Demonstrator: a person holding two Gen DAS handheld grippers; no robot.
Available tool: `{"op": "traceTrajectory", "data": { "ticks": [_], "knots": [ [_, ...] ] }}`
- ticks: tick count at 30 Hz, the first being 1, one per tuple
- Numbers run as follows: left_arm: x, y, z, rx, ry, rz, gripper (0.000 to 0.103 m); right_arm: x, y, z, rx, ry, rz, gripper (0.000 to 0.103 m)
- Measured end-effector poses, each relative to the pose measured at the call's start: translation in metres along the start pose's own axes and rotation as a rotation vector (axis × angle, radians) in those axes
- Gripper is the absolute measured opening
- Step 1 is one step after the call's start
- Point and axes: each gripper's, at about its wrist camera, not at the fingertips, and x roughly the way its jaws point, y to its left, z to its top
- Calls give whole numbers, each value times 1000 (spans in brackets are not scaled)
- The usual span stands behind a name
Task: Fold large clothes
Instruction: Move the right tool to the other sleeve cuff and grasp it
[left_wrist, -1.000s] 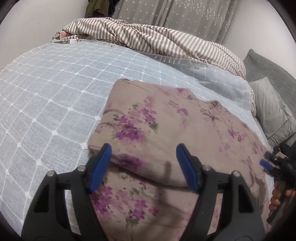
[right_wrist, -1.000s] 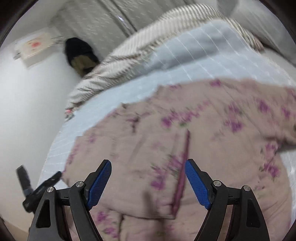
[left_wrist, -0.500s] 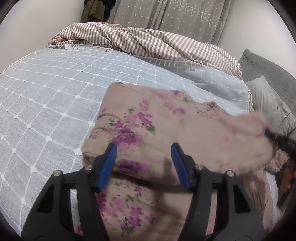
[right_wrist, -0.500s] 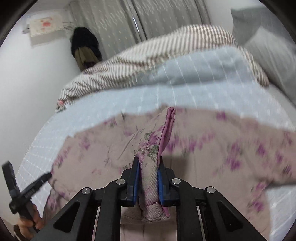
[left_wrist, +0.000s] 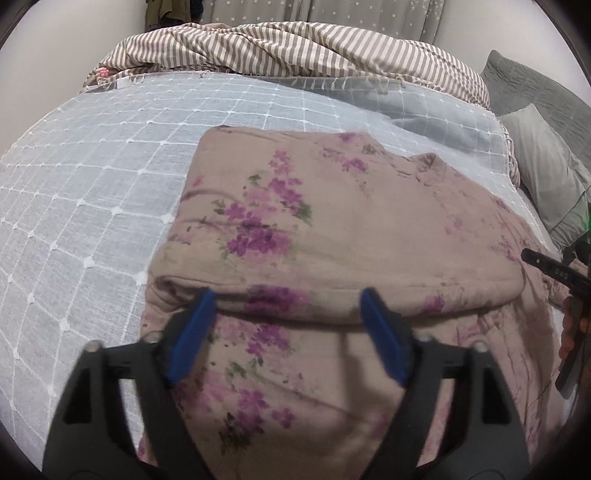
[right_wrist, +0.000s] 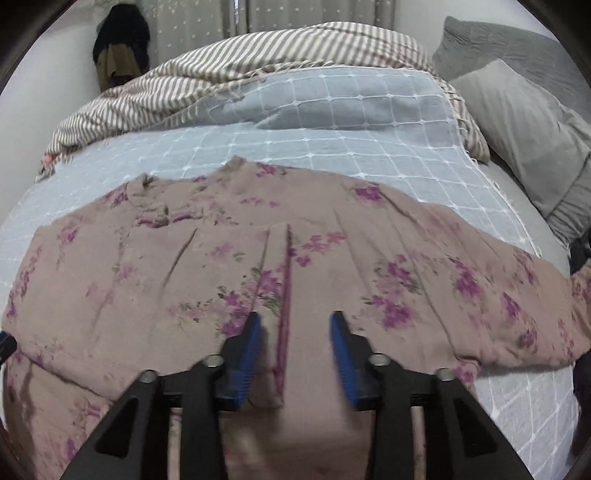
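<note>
A bed (left_wrist: 92, 192) is filling both views, covered with a pale blue bedspread (right_wrist: 332, 147) crossed by a white grid. A brown-and-white striped blanket (left_wrist: 295, 48) is lying bunched along its far edge, and grey pillows (right_wrist: 524, 122) are sitting at the right.

The floral garment (left_wrist: 332, 229) — beige with purple flowers — is lying spread on the bedspread near the bed's front edge. In the left wrist view a folded layer is resting over its lower part, its rounded fold edge running across just ahead of the left gripper (left_wrist: 288, 332). In the right wrist view the garment is stretching wide across the bed, with a dark pink seam running down toward the right gripper (right_wrist: 295, 350).

The left gripper is hovering over the fabric, its jaws opening wide and pinching nothing. The right gripper's jaws are opening too — the seam is lying between the blue pads (right_wrist: 247, 354), but they are not pressing on it.
</note>
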Motion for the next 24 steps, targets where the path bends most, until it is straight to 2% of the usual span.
{"op": "traceTrajectory", "data": {
  "ticks": [2, 3, 6, 13, 15, 18, 20, 24],
  "knots": [
    [-5, -1, 1, -6, 7, 0, 89, -17, -17, -2, 47, -48, 9, 74],
    [-6, -2, 1, -8, 16, 3, 93, -26, -25, -3, 67, -64, 13, 76],
    [-10, -4, 0, -20, 31, -1, 101, -44, -48, -6, 119, -78, 24, 78],
    [-15, -18, -3, -31, 60, -12, 102, -66, -121, -21, 246, -74, -51, 78],
    [-15, -21, -4, -46, 69, -57, 102, -69, -142, -26, 282, -65, -84, 78],
    [-12, -24, -6, -67, 113, -167, 102, -75, -174, -34, 329, -69, -141, 78],
    [-13, -27, -8, -75, 105, -234, 102, -79, -196, -39, 364, -65, -188, 78],
    [-13, -32, -13, -91, 120, -462, 103, -87, -241, -46, 448, -67, -264, 78]
  ]
}}
